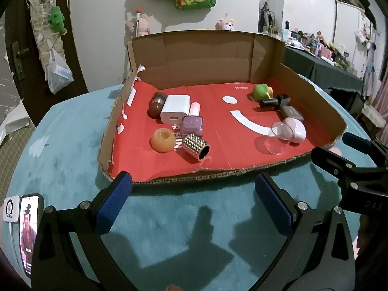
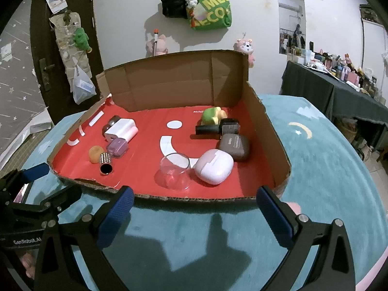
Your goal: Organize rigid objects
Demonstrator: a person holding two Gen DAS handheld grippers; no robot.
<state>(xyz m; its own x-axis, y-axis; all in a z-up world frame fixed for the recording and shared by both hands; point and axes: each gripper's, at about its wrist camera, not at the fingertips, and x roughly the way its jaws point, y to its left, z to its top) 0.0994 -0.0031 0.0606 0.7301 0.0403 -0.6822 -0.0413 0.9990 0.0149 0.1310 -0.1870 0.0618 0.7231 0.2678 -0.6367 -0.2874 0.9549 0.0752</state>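
both our claws hang over the teal counter (image 1: 72, 160) just short of the cardboard tray (image 2: 264, 131), the left claw (image 1: 194, 203) spread wide and empty, the right claw (image 2: 194, 215) the same. nothing is gripped, so we judge we are between picks, choosing the next piece; the next move calls for reaching over the torn front edge and closing on one item without knocking its neighbours.

nearest in the tray's right group lies the clear cup (image 2: 175, 171) on its side, touching the pale pink earbud case (image 2: 214, 166). behind that sits the brown earbud case (image 2: 234, 146), then a black clip-like gadget (image 2: 218, 127) and a green and yellow toy (image 2: 213, 116) by the back wall.

on the left group, the studded metal tube (image 1: 196, 148) lies just beside the orange ring (image 1: 163, 140); behind them the purple nail polish bottle (image 1: 193, 124), the white charger (image 1: 175, 108) and a dark round ball (image 1: 157, 104), packed close together.
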